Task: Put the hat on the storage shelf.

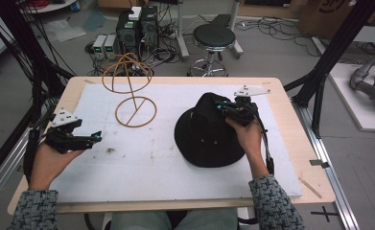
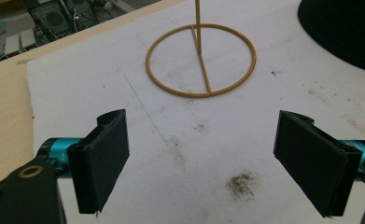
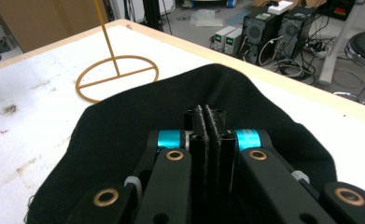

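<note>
A black fabric bucket hat lies brim-down on the right half of the white foam sheet that covers the wooden table, so whatever its crown holds is hidden. The right gripper sits on the hat's crown, its jaws clenched together with a fold of the black cloth pinched between them. To the hat's left stands a tan wire hat stand with a ring base, nothing hung on it. The left gripper hovers over bare foam near the left edge, released, jaws wide apart.
</note>
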Motion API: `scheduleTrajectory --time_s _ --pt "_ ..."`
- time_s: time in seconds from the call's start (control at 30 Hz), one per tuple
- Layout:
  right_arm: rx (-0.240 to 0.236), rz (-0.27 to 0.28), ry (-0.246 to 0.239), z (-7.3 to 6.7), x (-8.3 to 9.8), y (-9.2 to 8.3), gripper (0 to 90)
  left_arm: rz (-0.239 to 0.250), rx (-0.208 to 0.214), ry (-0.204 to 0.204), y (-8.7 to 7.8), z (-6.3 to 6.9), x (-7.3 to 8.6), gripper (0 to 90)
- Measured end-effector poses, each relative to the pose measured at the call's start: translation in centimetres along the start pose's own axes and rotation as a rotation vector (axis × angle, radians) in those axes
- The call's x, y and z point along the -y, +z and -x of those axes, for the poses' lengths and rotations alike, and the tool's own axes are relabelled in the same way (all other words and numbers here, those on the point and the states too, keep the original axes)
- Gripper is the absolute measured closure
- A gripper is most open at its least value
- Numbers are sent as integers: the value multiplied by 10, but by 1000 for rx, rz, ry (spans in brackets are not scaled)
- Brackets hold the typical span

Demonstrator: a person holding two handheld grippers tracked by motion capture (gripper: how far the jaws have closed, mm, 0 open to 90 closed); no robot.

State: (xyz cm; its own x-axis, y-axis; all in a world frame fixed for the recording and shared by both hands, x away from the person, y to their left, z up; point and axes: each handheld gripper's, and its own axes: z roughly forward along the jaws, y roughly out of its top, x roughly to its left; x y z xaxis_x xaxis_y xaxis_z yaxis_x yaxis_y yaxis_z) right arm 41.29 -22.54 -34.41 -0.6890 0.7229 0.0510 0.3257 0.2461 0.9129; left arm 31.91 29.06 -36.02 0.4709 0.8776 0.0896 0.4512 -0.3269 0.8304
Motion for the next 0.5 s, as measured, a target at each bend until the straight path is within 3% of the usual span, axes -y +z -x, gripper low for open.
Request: scheduleTrajectory --time_s 0.17,0.5 --pt "-6 24 26 0 -2 -6 893 5 -5 -6 -1 -1 0 184" --pt "-10 59 21 -1 -13 -12 894 6 3 -1 1 -2 -3 184"
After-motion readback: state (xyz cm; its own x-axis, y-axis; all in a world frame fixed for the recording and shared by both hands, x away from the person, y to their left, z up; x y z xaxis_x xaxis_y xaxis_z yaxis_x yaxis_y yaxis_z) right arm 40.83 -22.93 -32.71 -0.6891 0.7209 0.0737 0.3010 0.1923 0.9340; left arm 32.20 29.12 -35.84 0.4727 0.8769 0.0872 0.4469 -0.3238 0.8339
